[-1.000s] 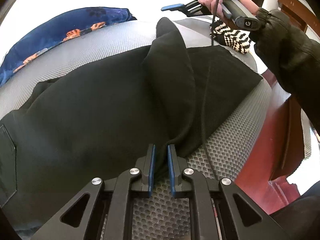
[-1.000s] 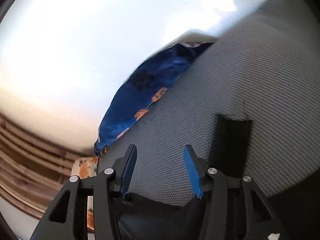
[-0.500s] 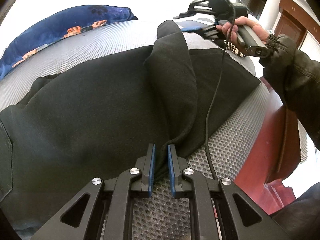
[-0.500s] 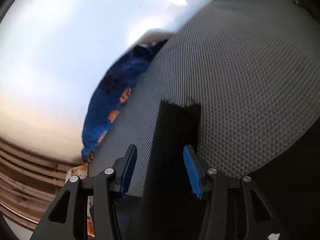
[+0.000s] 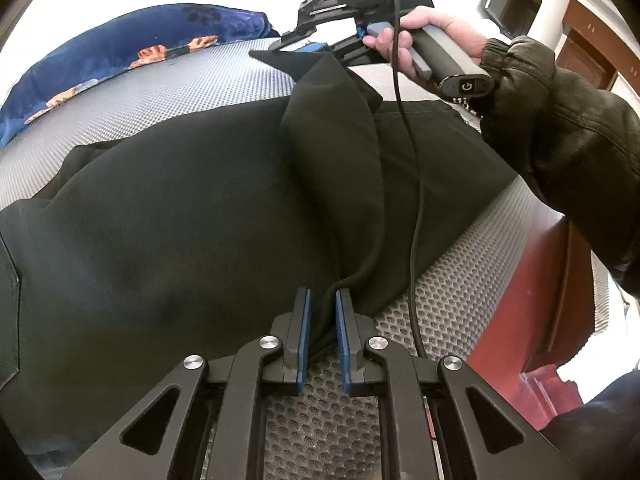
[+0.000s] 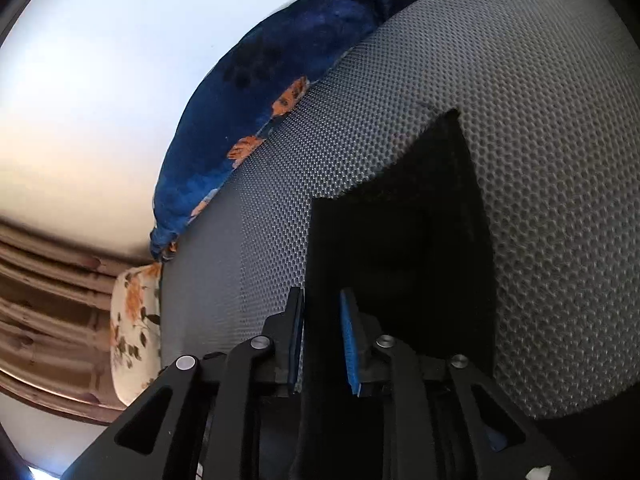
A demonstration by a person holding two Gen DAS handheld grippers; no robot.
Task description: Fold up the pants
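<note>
Left claw point(image 5: 322, 312) clamped on a near fold of the black pants point(image 5: 160, 220). Right claw point(image 6: 322, 320), jaws just closing, pinched the far pants corner; the fabric sat between its pads. Pants lay spread over the grey mesh surface point(image 5: 160, 92), blue floral cushion point(image 5: 100, 52) beyond.

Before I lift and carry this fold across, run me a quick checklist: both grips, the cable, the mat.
1. Left gripper shut on the black pants near edge: ok.
2. Right gripper jaws have just been closing on the far pants corner; firm pinch: cannot tell.
3. Fabric ridge between the two grips raised: ok.
4. Black cable lies across the pants: not ok.
5. Grey mesh mat ahead bare: ok.
</note>
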